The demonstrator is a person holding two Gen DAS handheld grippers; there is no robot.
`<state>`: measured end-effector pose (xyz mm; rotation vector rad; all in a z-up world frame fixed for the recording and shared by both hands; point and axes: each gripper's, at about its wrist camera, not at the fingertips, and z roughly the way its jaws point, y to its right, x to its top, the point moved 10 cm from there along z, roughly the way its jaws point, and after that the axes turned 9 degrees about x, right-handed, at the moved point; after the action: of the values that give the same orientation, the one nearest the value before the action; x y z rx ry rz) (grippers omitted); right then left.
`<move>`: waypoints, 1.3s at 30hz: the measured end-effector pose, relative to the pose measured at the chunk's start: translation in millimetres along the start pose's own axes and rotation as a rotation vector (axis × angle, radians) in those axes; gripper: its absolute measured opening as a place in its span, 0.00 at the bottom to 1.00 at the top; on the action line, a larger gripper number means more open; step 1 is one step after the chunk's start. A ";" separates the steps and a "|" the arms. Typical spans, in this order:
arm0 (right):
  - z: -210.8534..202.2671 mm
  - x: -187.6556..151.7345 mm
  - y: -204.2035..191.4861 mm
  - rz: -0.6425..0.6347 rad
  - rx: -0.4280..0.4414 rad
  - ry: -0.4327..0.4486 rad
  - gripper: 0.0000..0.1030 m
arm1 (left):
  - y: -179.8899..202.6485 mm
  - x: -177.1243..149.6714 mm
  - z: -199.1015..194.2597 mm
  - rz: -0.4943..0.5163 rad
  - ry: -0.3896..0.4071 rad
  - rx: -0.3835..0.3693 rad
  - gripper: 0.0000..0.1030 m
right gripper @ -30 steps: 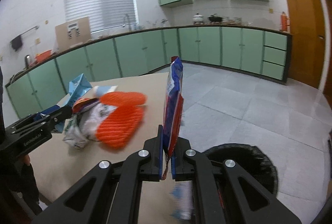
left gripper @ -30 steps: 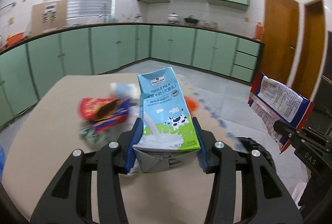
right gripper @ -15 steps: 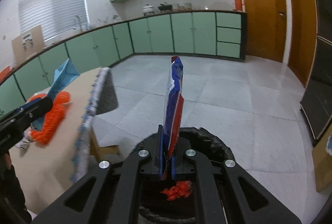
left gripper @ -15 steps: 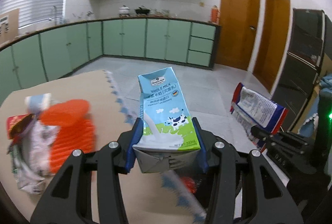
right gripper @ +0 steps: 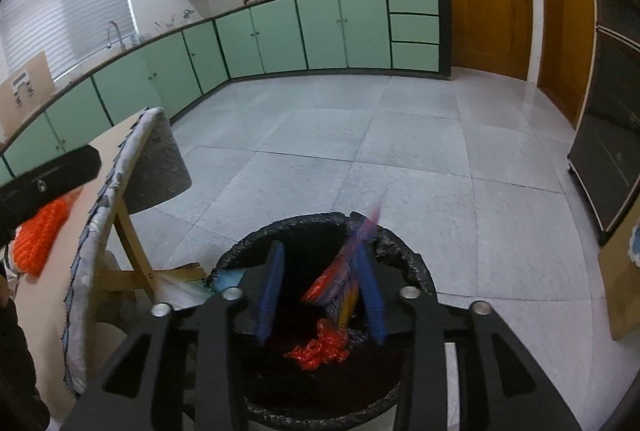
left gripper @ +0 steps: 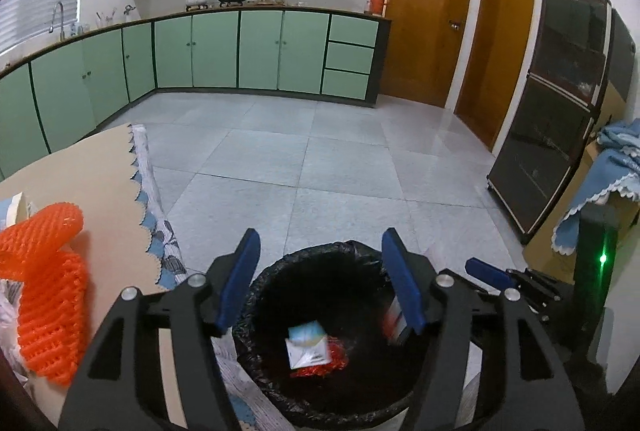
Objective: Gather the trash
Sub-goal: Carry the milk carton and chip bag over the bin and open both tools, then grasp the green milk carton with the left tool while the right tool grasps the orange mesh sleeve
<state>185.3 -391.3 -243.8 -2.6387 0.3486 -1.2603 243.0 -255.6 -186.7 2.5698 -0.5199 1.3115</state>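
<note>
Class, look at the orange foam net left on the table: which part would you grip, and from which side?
Grip the orange foam net at its raised upper lobe, coming from above with the left claw, which is open. That lobe curls up off the table, giving the fingers an edge; the lower part lies flat against other trash.

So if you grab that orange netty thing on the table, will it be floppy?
Probably. The orange foam net looks like soft open mesh and lies bent over the other wrappers, so it should squash and flop. It likely weighs little for its bulk, and the holes should give the fingers grip, so it shouldn't slip.
</note>
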 end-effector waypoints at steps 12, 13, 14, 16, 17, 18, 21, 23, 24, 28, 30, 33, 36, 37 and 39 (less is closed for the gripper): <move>-26.6 15.8 -43.9 -0.018 0.044 0.072 0.85 | -79.3 5.3 -61.3 -0.031 0.101 0.189 0.77; -28.8 18.0 -55.0 -0.037 0.054 0.082 0.85 | -90.2 2.7 -68.4 -0.038 0.108 0.218 0.78; -31.2 20.3 -67.5 -0.061 0.065 0.095 0.85 | -107.9 -3.3 -78.3 -0.049 0.113 0.268 0.78; -35.1 24.7 -90.9 -0.102 0.088 0.120 0.85 | -134.4 -12.7 -93.0 -0.069 0.117 0.345 0.79; -36.5 25.3 -105.1 -0.124 0.101 0.132 0.85 | -145.6 -15.5 -99.7 -0.081 0.119 0.378 0.79; -36.5 25.6 -116.1 -0.138 0.112 0.138 0.85 | -157.4 -18.9 -105.8 -0.093 0.121 0.408 0.79; -34.2 20.1 -155.0 -0.186 0.168 0.145 0.85 | -193.0 -33.6 -120.0 -0.116 0.107 0.507 0.79; -28.8 13.5 -180.3 -0.223 0.202 0.129 0.85 | -213.8 -47.1 -122.9 -0.131 0.067 0.558 0.79; -26.8 11.0 -188.4 -0.234 0.211 0.123 0.85 | -222.8 -53.1 -123.8 -0.143 0.050 0.575 0.79; -19.8 -0.5 -213.6 -0.274 0.234 0.093 0.85 | -245.8 -73.4 -121.3 -0.201 -0.002 0.588 0.79; -16.3 -3.8 -219.3 -0.287 0.235 0.082 0.85 | -247.9 -78.3 -119.6 -0.214 -0.011 0.591 0.79; -14.7 -5.4 -222.3 -0.300 0.230 0.077 0.85 | -249.2 -83.3 -116.5 -0.220 -0.011 0.605 0.79; -11.9 -7.5 -224.4 -0.309 0.222 0.070 0.85 | -252.9 -83.7 -113.4 -0.233 -0.020 0.606 0.79; -10.9 -8.2 -224.8 -0.309 0.221 0.066 0.85 | -255.9 -84.2 -112.3 -0.240 -0.024 0.607 0.79; -8.5 -7.9 -225.4 -0.311 0.219 0.062 0.85 | -261.6 -88.4 -112.1 -0.258 -0.039 0.611 0.79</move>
<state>202.3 -174.8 -182.3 -2.5348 -0.1910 -1.3803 217.1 41.0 -200.1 2.9971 0.2537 1.4987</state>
